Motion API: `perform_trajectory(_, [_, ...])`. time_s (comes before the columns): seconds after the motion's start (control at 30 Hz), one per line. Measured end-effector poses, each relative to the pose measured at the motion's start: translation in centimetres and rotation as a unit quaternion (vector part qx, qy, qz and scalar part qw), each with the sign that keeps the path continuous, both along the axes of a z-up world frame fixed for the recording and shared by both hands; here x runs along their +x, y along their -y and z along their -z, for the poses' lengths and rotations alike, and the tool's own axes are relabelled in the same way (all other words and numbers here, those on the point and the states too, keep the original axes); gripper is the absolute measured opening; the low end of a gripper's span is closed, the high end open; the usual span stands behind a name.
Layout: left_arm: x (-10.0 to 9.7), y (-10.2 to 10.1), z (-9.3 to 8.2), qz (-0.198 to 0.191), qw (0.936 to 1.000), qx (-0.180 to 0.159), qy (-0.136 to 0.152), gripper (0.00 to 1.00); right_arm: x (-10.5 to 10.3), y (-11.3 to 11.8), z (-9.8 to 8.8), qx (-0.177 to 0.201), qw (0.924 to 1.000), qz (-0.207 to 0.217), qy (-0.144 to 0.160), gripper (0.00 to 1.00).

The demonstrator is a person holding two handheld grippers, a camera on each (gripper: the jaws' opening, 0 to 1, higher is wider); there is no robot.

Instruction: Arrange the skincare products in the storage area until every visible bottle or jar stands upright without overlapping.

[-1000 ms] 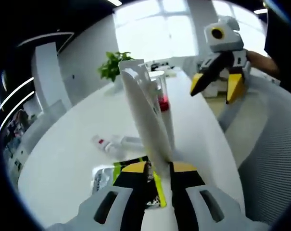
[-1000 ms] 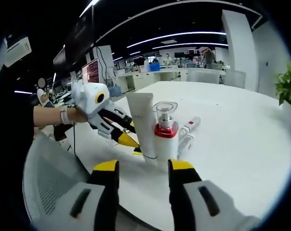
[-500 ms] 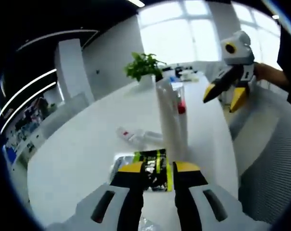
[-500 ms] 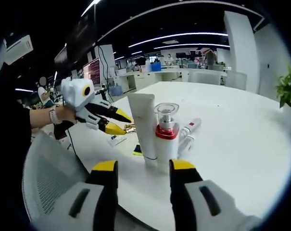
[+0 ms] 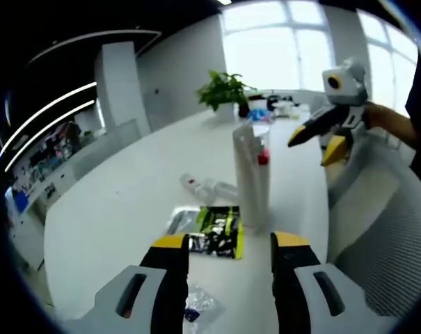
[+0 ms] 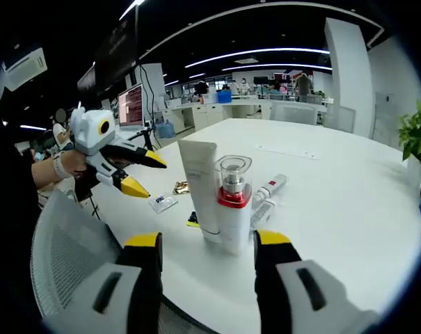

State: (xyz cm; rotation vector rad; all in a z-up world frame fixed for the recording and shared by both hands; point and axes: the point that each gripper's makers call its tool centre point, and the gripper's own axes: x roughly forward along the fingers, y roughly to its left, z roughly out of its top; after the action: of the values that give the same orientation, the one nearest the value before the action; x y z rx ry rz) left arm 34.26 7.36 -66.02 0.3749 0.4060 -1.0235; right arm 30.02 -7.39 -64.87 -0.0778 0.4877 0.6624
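Note:
A tall white tube [image 5: 247, 174] stands upright on the white table [image 5: 126, 209], touching a clear-capped pump bottle with a red collar [image 5: 264, 158] behind it. My left gripper [image 5: 229, 243] is open, short of the tube, nothing between its jaws. In the right gripper view the white tube [image 6: 200, 188] and the pump bottle [image 6: 232, 202] stand side by side just beyond my open right gripper [image 6: 209, 242]. Two small tubes [image 6: 268, 192] lie flat behind them. The left gripper [image 6: 153, 177] hovers open at the left, held by a hand. The right gripper [image 5: 311, 149] hangs open beyond the bottles.
A black-and-green sachet [image 5: 217, 229] and a silver packet [image 5: 181, 221] lie flat near the tube. Small sachets [image 6: 161, 203] lie near the table's edge. A mesh chair [image 6: 64, 243] stands by the table. A potted plant [image 5: 224, 90] sits at the far end.
My left gripper has opened, let go of the white tube and drawn back; the tube now stands alone beside the pump bottle. The right gripper has backed off slightly.

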Motion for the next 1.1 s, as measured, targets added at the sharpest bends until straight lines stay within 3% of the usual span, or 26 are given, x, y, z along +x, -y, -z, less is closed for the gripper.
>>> perform_trajectory(0.23, [-0.5, -1.2, -1.9, -0.041, 0.9987, -0.029, -0.010, 0.58, 0.3, 0.7, -0.4, -0.010, 0.9999, 0.009, -0.001, 0.63])
perform_trajectory(0.33, [-1.0, -1.6, -2.1, -0.046, 0.9985, -0.025, -0.015, 0.64, 0.3, 0.8, -0.4, -0.012, 0.9999, 0.011, 0.000, 0.66])
perform_trajectory(0.87, [-2.6, -4.5, -1.8, -0.100, 0.9937, -0.021, -0.045, 0.82, -0.2, 1.1, 0.3, -0.043, 0.9990, -0.001, -0.016, 0.81])
perform_trajectory(0.97, [-2.8, -5.0, -1.8, -0.117, 0.9913, -0.019, -0.058, 0.94, -0.1, 1.3, 0.2, -0.045, 0.9989, -0.001, -0.014, 0.83])
perform_trajectory(1.1, [-3.1, -5.4, -2.0, -0.123, 0.9908, -0.024, -0.053, 0.94, -0.1, 1.0, 0.1, -0.042, 0.9990, -0.009, -0.013, 0.89])
